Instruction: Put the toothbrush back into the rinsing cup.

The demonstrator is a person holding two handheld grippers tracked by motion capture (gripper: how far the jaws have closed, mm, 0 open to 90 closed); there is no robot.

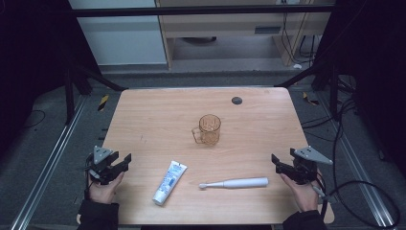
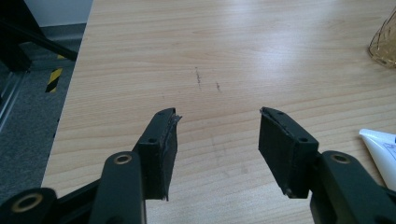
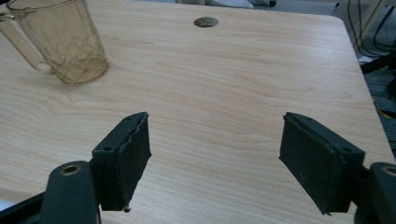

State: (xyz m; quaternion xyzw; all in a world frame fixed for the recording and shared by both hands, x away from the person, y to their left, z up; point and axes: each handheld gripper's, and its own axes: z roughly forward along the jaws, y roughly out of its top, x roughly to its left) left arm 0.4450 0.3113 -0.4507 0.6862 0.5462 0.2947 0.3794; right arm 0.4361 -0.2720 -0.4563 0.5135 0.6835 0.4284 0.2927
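A clear amber mug [image 1: 208,129] with a handle stands upright near the middle of the wooden table [image 1: 158,110]; it also appears at top left in the right gripper view as the mug [image 3: 60,39] and at the right edge in the left gripper view as the mug [image 2: 385,42]. A white toothpaste tube [image 1: 169,182] lies near the front, left of a white electric toothbrush [image 1: 234,183]. My left gripper [image 1: 119,163] hovers at the table's front left, open and empty [image 2: 217,140]. My right gripper [image 1: 280,165] is at the front right, open with nothing between its pads [image 3: 215,158].
A dark round cable hole [image 1: 236,100] sits near the table's far edge. The tube's end [image 2: 380,149] shows at the right in the left gripper view. Black frame legs and cables surround the table on the floor.
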